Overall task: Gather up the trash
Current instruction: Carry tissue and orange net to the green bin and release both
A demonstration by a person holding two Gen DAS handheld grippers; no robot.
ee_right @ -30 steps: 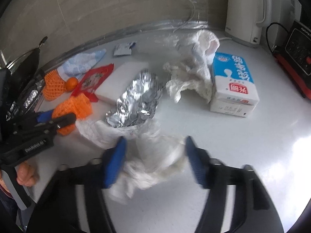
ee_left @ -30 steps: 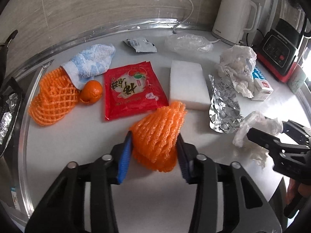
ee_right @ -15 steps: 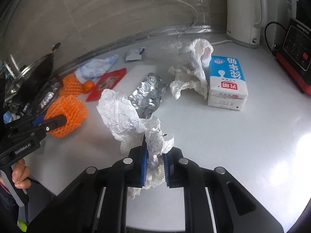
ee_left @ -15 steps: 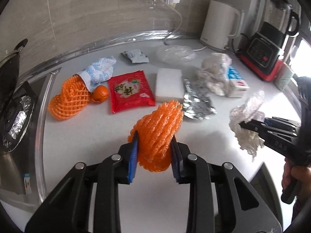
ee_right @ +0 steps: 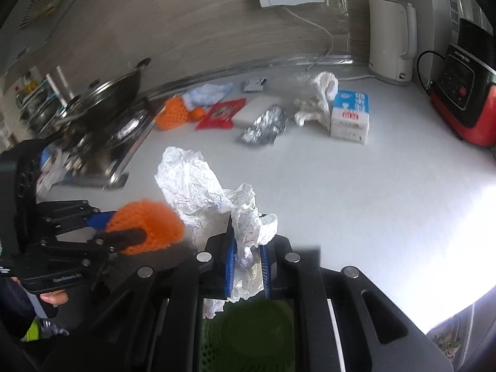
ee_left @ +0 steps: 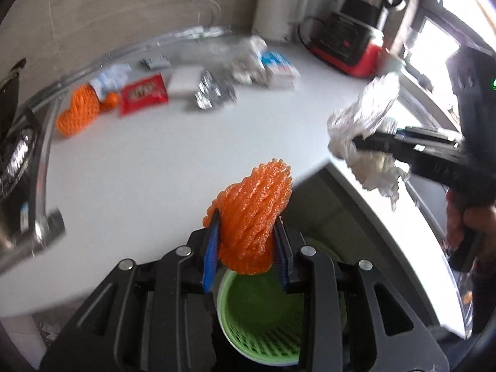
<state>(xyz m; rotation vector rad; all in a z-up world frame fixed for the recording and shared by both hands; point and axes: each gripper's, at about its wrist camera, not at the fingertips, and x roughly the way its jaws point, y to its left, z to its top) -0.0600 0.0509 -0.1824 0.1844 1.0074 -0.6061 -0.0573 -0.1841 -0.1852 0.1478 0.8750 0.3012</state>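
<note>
Past the counter edge (ee_left: pixel 310 173), both grippers clamp trash above the green bin (ee_left: pixel 263 319).

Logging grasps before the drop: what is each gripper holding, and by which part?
Left gripper pinches the orange foam net by its lower end. Right gripper clamps the crumpled white paper near its bottom.

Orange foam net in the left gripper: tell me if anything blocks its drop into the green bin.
Nothing visible does. The left gripper is shut on the orange foam net, which hangs right over the open mouth of the green bin below the counter edge. The crumpled paper is held off to the right.
</note>
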